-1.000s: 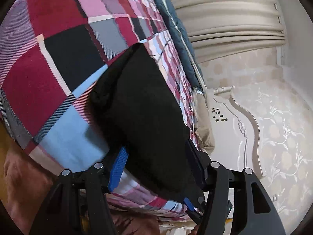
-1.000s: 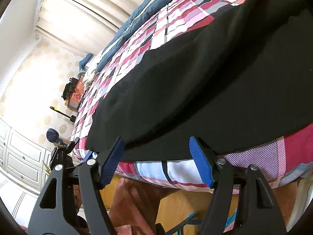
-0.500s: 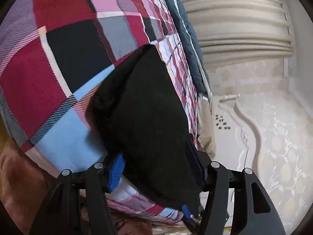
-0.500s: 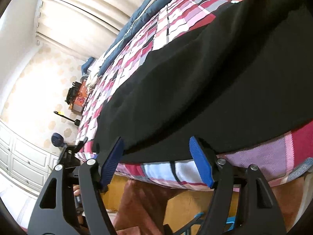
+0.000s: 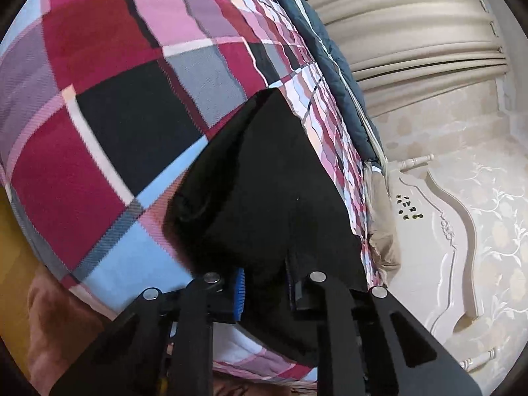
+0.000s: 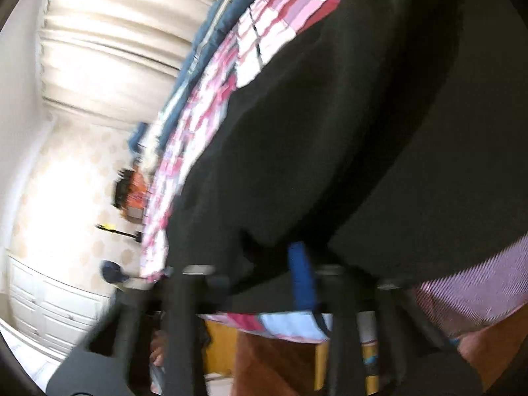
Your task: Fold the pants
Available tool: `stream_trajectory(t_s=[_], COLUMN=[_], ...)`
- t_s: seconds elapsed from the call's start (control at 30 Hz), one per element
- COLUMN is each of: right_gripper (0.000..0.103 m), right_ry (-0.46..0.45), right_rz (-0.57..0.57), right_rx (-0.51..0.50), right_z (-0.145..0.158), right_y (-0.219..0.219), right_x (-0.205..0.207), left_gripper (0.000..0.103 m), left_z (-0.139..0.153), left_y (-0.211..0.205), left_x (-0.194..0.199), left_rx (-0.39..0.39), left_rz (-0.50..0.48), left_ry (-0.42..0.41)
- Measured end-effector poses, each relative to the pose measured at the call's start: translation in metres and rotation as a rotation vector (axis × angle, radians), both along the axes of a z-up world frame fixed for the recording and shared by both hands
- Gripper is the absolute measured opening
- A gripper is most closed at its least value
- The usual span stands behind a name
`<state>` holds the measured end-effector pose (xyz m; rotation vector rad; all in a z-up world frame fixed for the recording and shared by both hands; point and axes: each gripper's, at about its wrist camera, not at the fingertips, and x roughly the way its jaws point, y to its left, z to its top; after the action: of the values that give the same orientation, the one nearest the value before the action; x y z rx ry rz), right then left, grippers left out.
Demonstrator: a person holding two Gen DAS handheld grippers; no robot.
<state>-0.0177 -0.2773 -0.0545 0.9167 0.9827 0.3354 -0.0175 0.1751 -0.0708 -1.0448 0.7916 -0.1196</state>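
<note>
pleated cream curtains (image 5: 412, 33) and pale floral wallpaper are being seen behind a bed (image 5: 99, 132) covered in red, pink and blue plaid. black pants (image 5: 264, 191) are being spread flat near the bed's edge. the left tongs (image 5: 264, 287) are being closed, with one end of the pants pinched between the blue pads. the right tongs (image 6: 280, 270) are being held together on the other end's hem, though that view is being blurred.
</note>
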Motion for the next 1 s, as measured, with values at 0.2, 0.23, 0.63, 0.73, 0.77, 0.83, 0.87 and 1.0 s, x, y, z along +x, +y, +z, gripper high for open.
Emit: stream_trajectory(t_s=[0.2, 0.23, 0.63, 0.73, 0.77, 0.83, 0.87, 1.0], right_gripper=[0.009, 0.009, 0.045, 0.054, 0.060, 0.068, 0.070, 0.078], right_ry=[-0.057, -0.052, -0.005, -0.048, -0.058, -0.054, -0.050, 0.042], right_rz=[0.011, 0.017, 0.006, -0.078, -0.119, -0.198, -0.253, -0.425], right_rx=[-0.061, -0.068, -0.001, -0.116, -0.187, -0.338, -0.412, -0.566], right_z=[0.018, 0.016, 0.012, 0.045, 0.060, 0.088, 0.102, 0.131], right_y=[0.014, 0.015, -0.022, -0.074, -0.100, -0.150, -0.177, -0.267], right_x=[-0.021, -0.024, -0.038, -0.042, -0.038, -0.016, -0.001, 0.079], left_gripper=[0.016, 0.016, 0.019, 0.025, 0.026, 0.026, 0.028, 0.049], left_z=[0.009, 0.005, 0.009, 0.025, 0.032, 0.047, 0.054, 0.078], left_y=[0.002, 0.004, 0.009, 0.006, 0.004, 0.001, 0.000, -0.018], left_x=[-0.006, -0.007, -0.018, -0.031, -0.034, -0.036, -0.035, -0.018], left_rx=[0.086, 0.085, 0.118, 0.250, 0.289, 0.337, 0.344, 0.343], left_rz=[0.000, -0.004, -0.102, -0.108, -0.103, -0.094, -0.090, -0.110], left_ry=[-0.025, -0.020, -0.014, -0.014, -0.020, -0.049, -0.066, -0.139])
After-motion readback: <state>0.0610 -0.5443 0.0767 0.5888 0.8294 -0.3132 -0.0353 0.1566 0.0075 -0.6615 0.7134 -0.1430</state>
